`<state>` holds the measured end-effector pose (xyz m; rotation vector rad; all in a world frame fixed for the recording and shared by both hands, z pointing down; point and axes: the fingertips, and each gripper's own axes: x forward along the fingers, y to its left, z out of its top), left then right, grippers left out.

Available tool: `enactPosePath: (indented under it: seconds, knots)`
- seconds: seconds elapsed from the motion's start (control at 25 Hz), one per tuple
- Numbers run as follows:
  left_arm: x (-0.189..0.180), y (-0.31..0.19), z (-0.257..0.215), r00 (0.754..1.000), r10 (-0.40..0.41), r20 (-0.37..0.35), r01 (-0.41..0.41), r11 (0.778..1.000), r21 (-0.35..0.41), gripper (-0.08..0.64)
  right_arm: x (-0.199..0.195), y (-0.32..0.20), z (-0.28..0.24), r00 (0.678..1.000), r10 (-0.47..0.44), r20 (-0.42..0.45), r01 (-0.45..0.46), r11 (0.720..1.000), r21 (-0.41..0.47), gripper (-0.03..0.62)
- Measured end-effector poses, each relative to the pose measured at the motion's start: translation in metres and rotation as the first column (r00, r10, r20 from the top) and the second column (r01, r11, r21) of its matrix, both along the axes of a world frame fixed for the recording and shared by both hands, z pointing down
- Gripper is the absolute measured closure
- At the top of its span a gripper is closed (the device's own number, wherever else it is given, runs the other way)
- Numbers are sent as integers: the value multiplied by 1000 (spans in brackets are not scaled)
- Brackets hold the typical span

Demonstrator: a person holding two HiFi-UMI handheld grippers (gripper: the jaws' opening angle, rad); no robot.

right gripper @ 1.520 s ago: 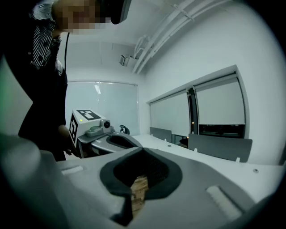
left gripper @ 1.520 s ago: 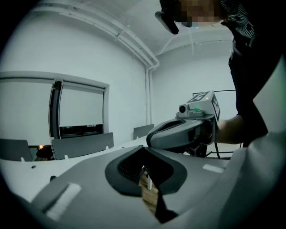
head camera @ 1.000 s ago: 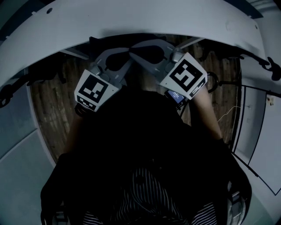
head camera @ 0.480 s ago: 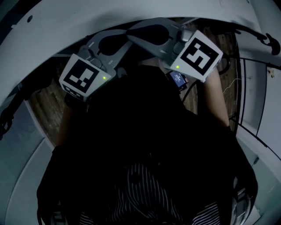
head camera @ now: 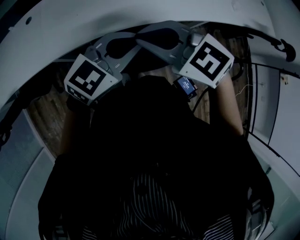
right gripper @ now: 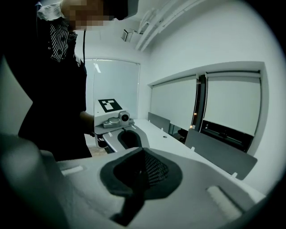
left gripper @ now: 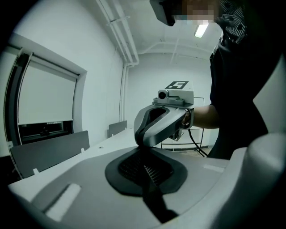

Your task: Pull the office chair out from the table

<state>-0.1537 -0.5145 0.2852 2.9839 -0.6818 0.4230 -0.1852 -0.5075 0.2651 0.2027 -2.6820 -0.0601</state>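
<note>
The left gripper (head camera: 132, 43) and the right gripper (head camera: 140, 38) are held out in front of the person's dark-clothed torso (head camera: 154, 140), tips angled in toward each other so that they meet just at the near edge of the white counter (head camera: 140, 14), above a strip of wooden floor (head camera: 47, 108). In its own view, the fingers of the left gripper (left gripper: 144, 154) are pressed together with nothing between them, and the tip of the right gripper (left gripper: 142, 141) sits right against them. The right gripper (right gripper: 142, 153) likewise has its fingers fully closed and empty, facing the left gripper (right gripper: 118, 129) across the same edge. Grey divider panels (right gripper: 219, 154) stand along the counter's far edge, under blinded windows (right gripper: 230, 100). The office chair cannot be picked out in any view; the area beneath the fingers is too dark to read.
</note>
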Motion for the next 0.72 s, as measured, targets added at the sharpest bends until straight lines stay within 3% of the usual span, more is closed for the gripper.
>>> enactPosePath:
  seconds: [0.16,0.44,0.56,0.72]
  knots:
    - [-17,5,14,994,5,106,-9,999,38,554,-17,5,14,999,-22,-24,21,1000,-21,591]
    - [-30,20,28,984,-21,175,15,999,32,554,-32,20,25,997,-67,-27,66,996,-53,591]
    - [-31,29,30,978,-12,207,-6,996,86,535,-33,27,29,994,-98,-52,95,994,-51,591]
    - [-29,39,44,957,22,288,-45,996,72,509,-30,28,36,991,-96,-93,96,995,-11,591]
